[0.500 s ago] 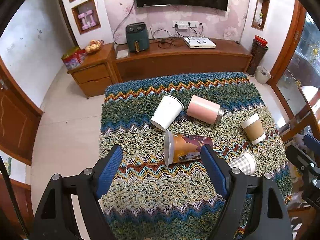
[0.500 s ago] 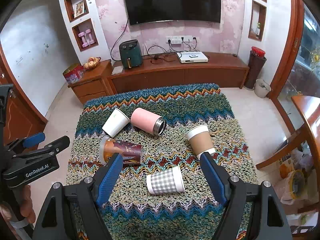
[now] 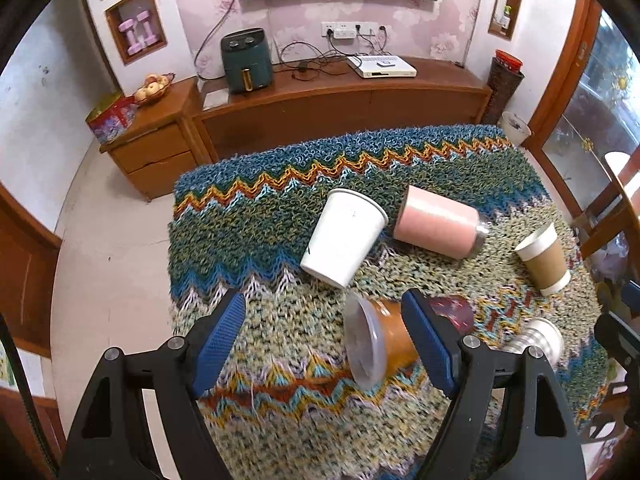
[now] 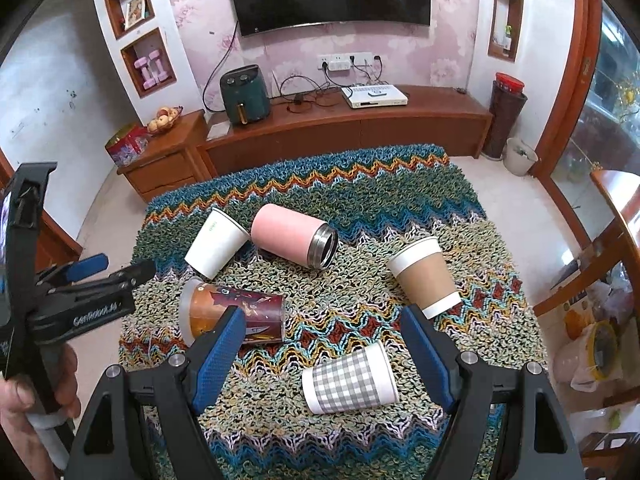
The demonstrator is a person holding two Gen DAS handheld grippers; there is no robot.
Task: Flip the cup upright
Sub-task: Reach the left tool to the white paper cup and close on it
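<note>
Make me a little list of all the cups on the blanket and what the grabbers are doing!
surface: zigzag knitted blanket
cups lying on their sides: five
white paper cup: touches the pink one
pink steel tumbler: steel mouth toward the right
brown sleeve cup: white rim away from camera
picture cup: clear lid on, pointing left
checked cup: nearest the camera
left hand-held gripper: open, close to the picture cup
right hand-held gripper: open, above the checked cup
cups upright: none

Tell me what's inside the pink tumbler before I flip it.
The pink tumbler lies on its side on the mat, steel mouth toward the right wrist camera. The opening shows only dark interior and nothing visible inside; the far bottom is in shadow, so cannot confirm empty.
</note>
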